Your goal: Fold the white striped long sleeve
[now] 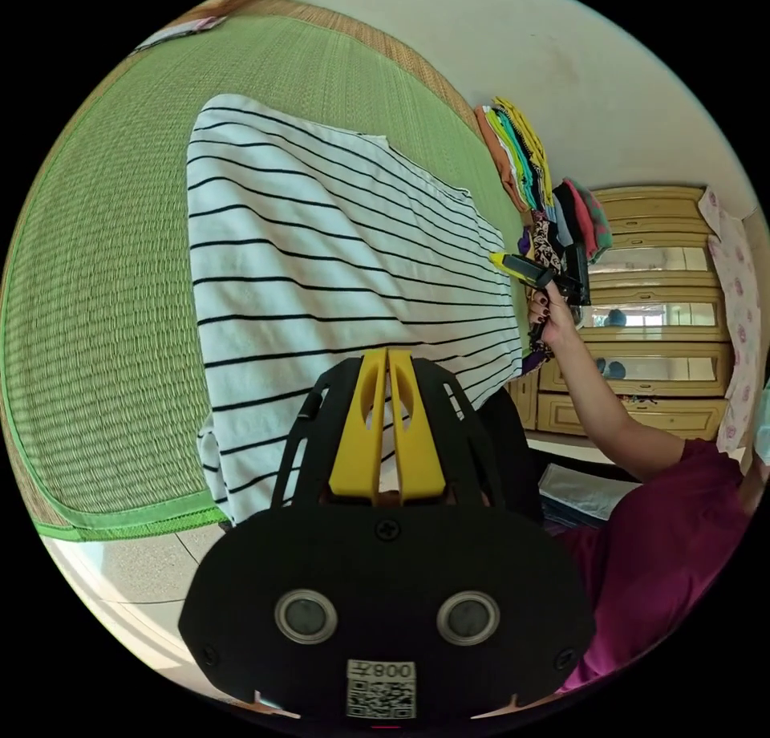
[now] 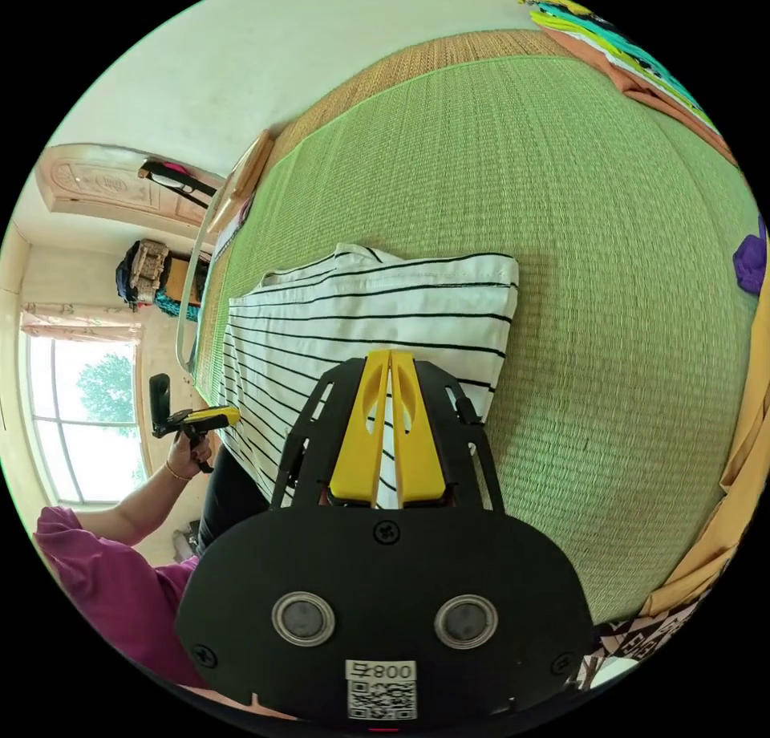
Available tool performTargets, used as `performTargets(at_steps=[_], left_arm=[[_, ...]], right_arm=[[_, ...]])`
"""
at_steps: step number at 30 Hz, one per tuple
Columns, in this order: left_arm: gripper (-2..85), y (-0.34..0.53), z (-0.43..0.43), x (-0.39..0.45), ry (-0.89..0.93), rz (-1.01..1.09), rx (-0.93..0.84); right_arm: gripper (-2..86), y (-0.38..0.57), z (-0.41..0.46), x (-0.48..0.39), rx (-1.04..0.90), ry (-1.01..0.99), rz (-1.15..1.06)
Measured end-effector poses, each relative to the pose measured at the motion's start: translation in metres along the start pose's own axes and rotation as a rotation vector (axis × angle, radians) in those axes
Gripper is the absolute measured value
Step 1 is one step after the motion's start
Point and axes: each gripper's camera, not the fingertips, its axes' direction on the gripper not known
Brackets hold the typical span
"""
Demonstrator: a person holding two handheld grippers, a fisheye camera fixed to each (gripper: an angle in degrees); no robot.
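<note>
Fingers of the left gripper are seen pressed together with nothing caught between them, held above the near edge of the white striped long sleeve, and the right gripper is likewise closed and empty over the same garment. The shirt is laid flat as a compact rectangle on the green mat, hem and sides squared, presumably so that each fold lies even. Both tools are judged to be lifted clear because no cloth needs holding here; a stack of coloured clothes is kept apart at the mat's far edge.
</note>
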Motion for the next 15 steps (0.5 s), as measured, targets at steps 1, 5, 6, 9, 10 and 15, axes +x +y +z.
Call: performTargets(at_steps=[1,5,6,9,10,15], left_arm=[[0.2,0.000,0.001,0.002,-0.021,0.011,0.024],[0.2,-0.004,0.021,-0.003,-0.042,-0.009,0.018],[0.2,-0.005,0.023,-0.004,-0.029,-0.018,0.023],[0.2,-0.005,0.032,0.002,-0.064,-0.010,0.063],[0.2,-0.005,0.038,0.004,-0.092,-0.004,0.053],[0.4,-0.004,0.060,0.006,-0.089,-0.012,0.055]], right_arm=[[0.0,0.000,-0.004,0.000,0.009,0.017,-0.005],[0.0,0.003,-0.013,0.010,0.022,0.033,0.003],[0.0,0.004,-0.018,0.016,0.035,0.012,0.021],[0.1,0.012,-0.040,0.014,0.085,-0.002,0.013],[0.1,0.015,-0.044,0.012,0.087,-0.001,0.002],[0.5,0.067,-0.091,0.024,0.131,-0.017,0.008]])
